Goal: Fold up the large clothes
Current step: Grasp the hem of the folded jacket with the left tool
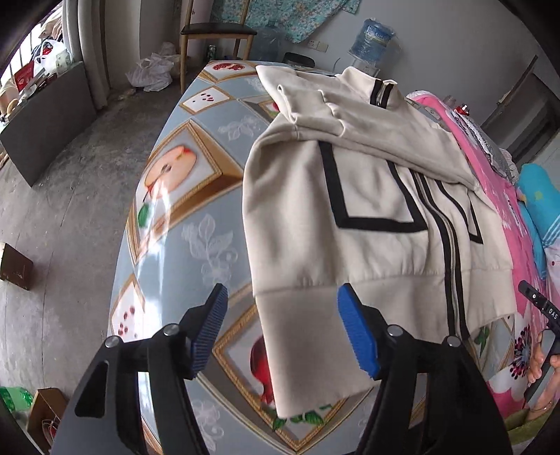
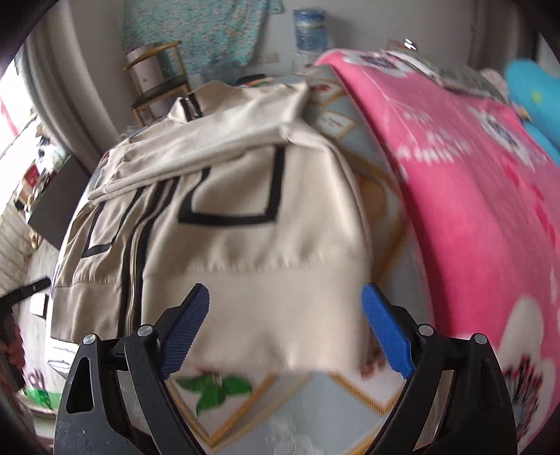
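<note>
**Mara:** Left wrist view first, reading left to right: concrete floor, then the table point(image 1: 196, 224) under its glossy fruit-print cloth, then the cream jacket point(image 1: 367, 196) lying zipped and face up, sleeves folded across its chest. The left gripper point(image 1: 281, 329) hangs over the near hem with its jaws apart and nothing between them.

**Theo:** Probably the sleeves are in so the body can be folded next. And the other camera?

**Mara:** Blurred. Same jacket, centred; the right gripper point(image 2: 285, 329) stands wide, straddling the hem band without pinching it. A pink flowered blanket point(image 2: 472, 217) lies just right of the jacket.

**Theo:** The room?

**Mara:** A wooden chair point(image 1: 217, 33) and a water bottle point(image 1: 372, 35) by the far wall.
</note>
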The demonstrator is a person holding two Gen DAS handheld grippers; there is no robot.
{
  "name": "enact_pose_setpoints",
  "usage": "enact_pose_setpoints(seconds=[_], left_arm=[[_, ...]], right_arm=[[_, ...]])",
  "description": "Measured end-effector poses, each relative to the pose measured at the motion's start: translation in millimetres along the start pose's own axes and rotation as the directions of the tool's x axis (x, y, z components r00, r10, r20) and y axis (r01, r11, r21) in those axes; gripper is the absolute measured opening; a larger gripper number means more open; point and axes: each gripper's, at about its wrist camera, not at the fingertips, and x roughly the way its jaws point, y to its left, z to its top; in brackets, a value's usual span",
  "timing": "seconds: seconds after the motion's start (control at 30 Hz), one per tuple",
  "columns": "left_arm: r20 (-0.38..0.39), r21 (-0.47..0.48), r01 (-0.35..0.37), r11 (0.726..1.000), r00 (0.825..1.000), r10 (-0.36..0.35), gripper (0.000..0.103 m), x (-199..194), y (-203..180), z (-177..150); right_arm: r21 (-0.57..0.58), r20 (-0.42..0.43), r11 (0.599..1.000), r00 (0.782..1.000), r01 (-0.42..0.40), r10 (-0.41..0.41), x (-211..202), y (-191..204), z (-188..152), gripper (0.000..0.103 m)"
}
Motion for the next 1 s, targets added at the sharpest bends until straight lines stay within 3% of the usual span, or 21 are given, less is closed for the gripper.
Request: enact_pose_setpoints(seconds=[0.23,0.47,0.7,0.9,1.0], left_arm=[[0.03,0.012,0.065,0.998,0.997,-0.066,0.064,-2.7,-2.3,-49.8],[0.09,0.061,0.03,0.998,0.995,-0.035,0.064,0.5,-11.6,-54.4],[0.1,0.047,0.053,0.997,0.993,-0.057,0.041,8.6,-11.7,-42.2],[0.093,-0.035,0.102,0.994,0.991,-0.098,0.02,8.2,5.9,-41.7],[0.069,-0.061,0.132,0.989,0.989,-0.128,0.017,7.4,11.3,-42.2]], right_arm=[[0.096,-0.043,0.995,0.998,-0.035,0.039,-1.7,-17.1,-38.4,0.085],[0.113,-0.051,0.993,0.998,-0.036,0.042,5.5,-27.4,-47.4,0.082],[0.125,-0.016,0.992,0.999,-0.03,0.033,1.1,-37.8,-39.3,0.077],[0.146,0.011,0.989,1.0,-0.019,0.018,2.3,-47.1,-27.6,0.072],[0.144,0.02,0.989,0.999,-0.029,0.027,7.5,-47.3,-19.8,0.07]])
